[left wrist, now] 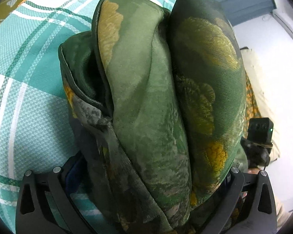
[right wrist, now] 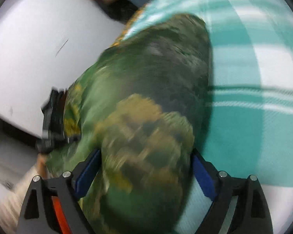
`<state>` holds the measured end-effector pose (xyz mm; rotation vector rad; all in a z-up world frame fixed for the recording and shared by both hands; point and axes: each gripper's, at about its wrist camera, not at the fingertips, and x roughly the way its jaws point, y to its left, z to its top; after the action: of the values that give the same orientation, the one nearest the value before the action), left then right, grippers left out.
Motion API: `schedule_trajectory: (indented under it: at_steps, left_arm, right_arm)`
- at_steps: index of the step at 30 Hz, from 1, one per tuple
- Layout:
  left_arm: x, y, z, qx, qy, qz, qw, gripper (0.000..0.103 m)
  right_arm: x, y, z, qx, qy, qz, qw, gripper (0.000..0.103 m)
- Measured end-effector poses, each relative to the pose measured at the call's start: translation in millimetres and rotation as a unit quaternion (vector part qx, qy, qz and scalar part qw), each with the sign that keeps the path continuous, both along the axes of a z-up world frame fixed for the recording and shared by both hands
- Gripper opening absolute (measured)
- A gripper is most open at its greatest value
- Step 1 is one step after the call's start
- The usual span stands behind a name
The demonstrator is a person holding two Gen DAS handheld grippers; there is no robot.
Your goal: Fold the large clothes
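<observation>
One green floral garment (left wrist: pixel 156 101) lies bunched on one teal-and-white checked bedcover (left wrist: pixel 29 89). Two grippers show. The left gripper (left wrist: pixel 146 175) has cloth heaped between spread fingers; its grip cannot be told, the pads being hidden. The right gripper (right wrist: pixel 144 167) stands wide, blue pads (right wrist: pixel 202 177) clear at four o'clock. The right view is blurred.

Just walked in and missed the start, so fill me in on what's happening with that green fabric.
A person is folding a large green floral cloth over a teal plaid bedsheet, holding a gripper in each hand. The bunched cloth fills the left gripper; its pads are hidden, so grip is unclear. The right gripper is wide open with cloth between its fingers, apparently loose; that view is blurred.
</observation>
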<state>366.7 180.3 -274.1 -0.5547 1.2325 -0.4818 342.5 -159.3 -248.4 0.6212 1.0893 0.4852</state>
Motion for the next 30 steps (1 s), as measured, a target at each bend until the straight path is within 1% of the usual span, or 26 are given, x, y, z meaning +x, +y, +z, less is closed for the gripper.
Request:
schedule_trajectory:
  at_steps: [1,2,3,4,5,6,7,8,9,11,13,15,17,20,21,23,24,25,26,28,29,30]
  left_arm:
    - [1.1,-1.5,-0.3,-0.002,-0.005,0.009,0.9999,0.103]
    - [-8.0,2.6,-1.0,-0.001,-0.007,0.014,0.9999,0.103]
    - [-12.5,2.8,0.6,0.003,-0.009,0.017,0.9998,0.101]
    - [-15.1,0.2,3.1,0.004,-0.01,0.016,0.9998,0.096]
    - [-18.9,-3.6,9.1,0.005,-0.016,0.015,0.9998,0.083]
    - [-21.8,-5.5,16.1,0.014,-0.025,0.015,0.9995,0.073]
    - [-24.3,-9.0,24.7,0.025,-0.035,0.014,0.999,0.069]
    - [-26.9,-13.2,33.9,0.034,-0.044,0.011,0.9984,0.062]
    - [-28.3,-17.0,41.8,0.039,-0.054,0.01,0.9978,0.058]
    - [-31.7,-25.8,62.6,0.037,-0.076,0.006,0.9964,0.056]
    - [-26.7,-33.8,79.8,0.036,-0.098,0.007,0.9945,0.056]
    - [-19.1,-40.6,102.2,0.03,-0.123,0.01,0.992,0.056]
    - [0.4,-51.3,123.2,0.022,-0.145,0.01,0.9891,0.056]
    - [37.7,-72.6,143.7,0.032,-0.171,-0.001,0.9847,0.056]
    - [52.8,-79.6,146.3,0.036,-0.175,-0.004,0.9838,0.057]
    - [77.4,-80.1,143.0,0.035,-0.172,-0.005,0.9844,0.058]
    - [90.0,-85.5,137.6,0.036,-0.166,-0.006,0.9854,0.061]
    - [106.4,-93.0,126.7,0.041,-0.154,-0.008,0.9872,0.064]
    - [114.9,-93.6,115.9,0.044,-0.142,-0.009,0.9888,0.068]
    - [130.9,-100.9,87.8,0.052,-0.1,-0.014,0.9935,0.071]
    - [137.3,-103.2,69.5,0.065,-0.071,-0.015,0.9953,0.073]
    - [139.8,-103.0,51.5,0.076,-0.049,-0.015,0.9957,0.079]
  right_arm:
    - [1.9,6.9,2.1,-0.018,-0.003,0.0,1.0,0.086]
    - [3.3,12.0,5.0,-0.036,-0.008,0.001,0.999,0.084]
    - [1.5,19.7,11.7,-0.065,-0.017,0.005,0.998,0.082]
    - [-4.7,29.7,23.3,-0.1,-0.035,0.011,0.994,0.078]
    - [-11.0,36.6,32.5,-0.124,-0.053,0.019,0.991,0.075]
    - [-19.3,42.9,42.8,-0.144,-0.074,0.027,0.986,0.074]
    - [-24.7,47.1,49.3,-0.155,-0.09,0.032,0.983,0.072]
    - [-35.0,53.7,61.5,-0.166,-0.118,0.038,0.978,0.071]
    - [-42.8,58.1,70.5,-0.173,-0.137,0.042,0.974,0.07]
    - [-55.6,66.4,82.7,-0.178,-0.169,0.046,0.968,0.069]
    - [-67.4,67.2,102.6,-0.172,-0.209,0.043,0.962,0.069]
    - [-68.4,60.8,114.0,-0.163,-0.227,0.034,0.96,0.069]
    - [-54.6,52.4,128.0,-0.15,-0.246,0.022,0.957,0.069]
    - [-27.8,31.0,141.4,-0.137,-0.26,0.005,0.956,0.069]
    - [-16.0,21.6,144.5,-0.134,-0.262,-0.001,0.956,0.069]
    - [4.4,3.2,143.0,-0.127,-0.255,-0.009,0.958,0.069]
    - [17.5,-7.4,139.1,-0.124,-0.247,-0.014,0.961,0.069]
    - [27.2,-8.9,136.2,-0.12,-0.239,-0.017,0.963,0.069]
    - [41.8,-20.1,125.9,-0.112,-0.218,-0.023,0.969,0.07]
    - [57.5,-32.2,103.2,-0.106,-0.178,-0.03,0.978,0.07]
    - [63.0,-37.0,91.7,-0.105,-0.161,-0.031,0.981,0.07]
    - [71.6,-41.0,70.0,-0.104,-0.121,-0.028,0.987,0.071]
